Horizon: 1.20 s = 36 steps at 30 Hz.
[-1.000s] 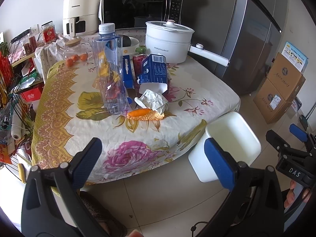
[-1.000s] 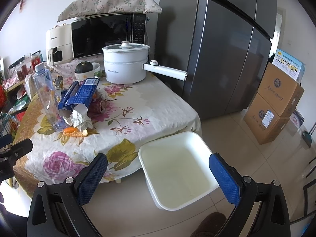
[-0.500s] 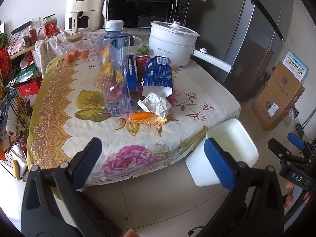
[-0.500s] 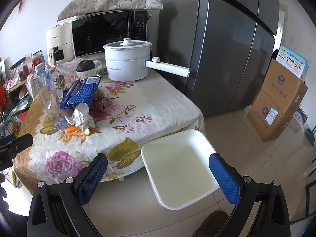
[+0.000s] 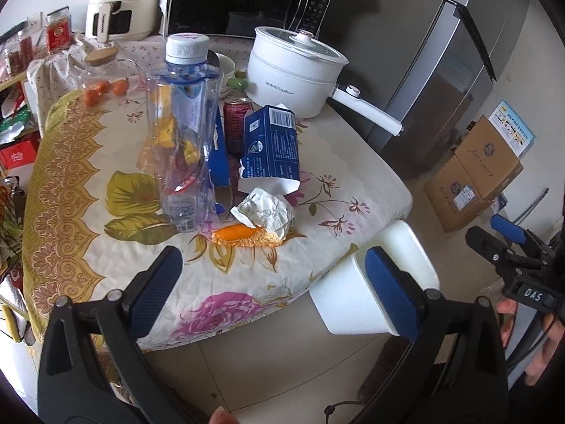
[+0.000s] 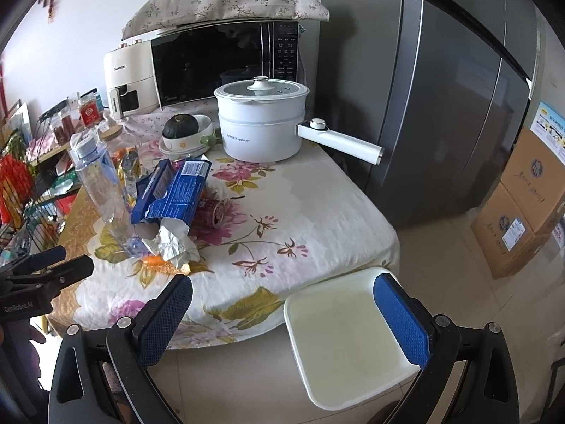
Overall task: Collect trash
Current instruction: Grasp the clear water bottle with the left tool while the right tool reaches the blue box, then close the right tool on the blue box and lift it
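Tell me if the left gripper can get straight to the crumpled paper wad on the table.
Probably yes. The left gripper is open, and the crumpled paper wad lies near the table's front edge with only the orange peel before it. The plastic bottle stands off to one side.

On the table [image 5: 317, 190], the carton [image 5: 270, 141] lies between bottle [image 5: 183, 123] and pot [image 5: 293, 74]; the bin [image 6: 346, 332] stands beside it.

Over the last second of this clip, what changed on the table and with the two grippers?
The left gripper has moved closer to the table's trash pile; the right gripper edged slightly forward. Both stay open and empty. The plastic bottle, blue carton, crumpled paper, orange peel and white bin have not moved.
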Available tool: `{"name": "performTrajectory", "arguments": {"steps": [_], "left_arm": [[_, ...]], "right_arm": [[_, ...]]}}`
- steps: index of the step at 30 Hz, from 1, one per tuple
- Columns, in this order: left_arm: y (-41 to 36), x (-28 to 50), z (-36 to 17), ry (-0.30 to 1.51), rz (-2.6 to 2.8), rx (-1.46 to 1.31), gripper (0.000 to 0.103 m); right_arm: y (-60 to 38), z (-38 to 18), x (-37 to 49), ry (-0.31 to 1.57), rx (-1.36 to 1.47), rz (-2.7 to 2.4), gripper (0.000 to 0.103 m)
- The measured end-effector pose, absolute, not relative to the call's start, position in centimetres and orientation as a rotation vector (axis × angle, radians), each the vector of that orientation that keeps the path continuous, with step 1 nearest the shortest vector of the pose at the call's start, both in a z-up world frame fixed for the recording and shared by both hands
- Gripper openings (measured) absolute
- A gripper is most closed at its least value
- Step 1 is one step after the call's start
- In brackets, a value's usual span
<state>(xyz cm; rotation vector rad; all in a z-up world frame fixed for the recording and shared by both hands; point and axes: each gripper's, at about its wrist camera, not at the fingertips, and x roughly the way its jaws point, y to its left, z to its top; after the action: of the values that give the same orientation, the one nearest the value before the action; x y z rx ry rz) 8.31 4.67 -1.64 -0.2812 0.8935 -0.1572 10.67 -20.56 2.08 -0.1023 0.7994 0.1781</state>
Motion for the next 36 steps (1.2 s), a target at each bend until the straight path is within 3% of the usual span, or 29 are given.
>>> {"name": "performTrajectory", "arguments": {"steps": [5, 15, 20, 22, 24, 36], "left_arm": [[6.8, 11.4, -1.3, 0.854, -0.112, -0.262, 0.103], [10.0, 16.7, -5.6, 0.815, -0.012, -0.376, 0.102], [10.2, 17.9, -6.2, 0.793, -0.004, -0.41, 0.094], [10.6, 18.2, -6.4, 0.794, 0.003, -0.43, 0.08], [10.9, 18.2, -6.6, 0.795, 0.002, -0.442, 0.074], [13.9, 15.2, -5.0, 0.78, 0.066, -0.431, 0.072]], "right_arm": [[-19.6, 0.4, 13.9, 0.847, -0.067, 0.226, 0.103], [-17.4, -3.3, 19.8, 0.995, 0.019, 0.334, 0.103], [-16.2, -4.4, 22.1, 1.025, 0.065, 0.351, 0.103], [-15.7, -5.0, 22.9, 1.04, 0.085, 0.355, 0.103], [-15.1, -5.5, 23.5, 1.053, 0.103, 0.366, 0.103], [-10.7, -7.9, 26.7, 1.075, 0.251, 0.485, 0.103]]}}
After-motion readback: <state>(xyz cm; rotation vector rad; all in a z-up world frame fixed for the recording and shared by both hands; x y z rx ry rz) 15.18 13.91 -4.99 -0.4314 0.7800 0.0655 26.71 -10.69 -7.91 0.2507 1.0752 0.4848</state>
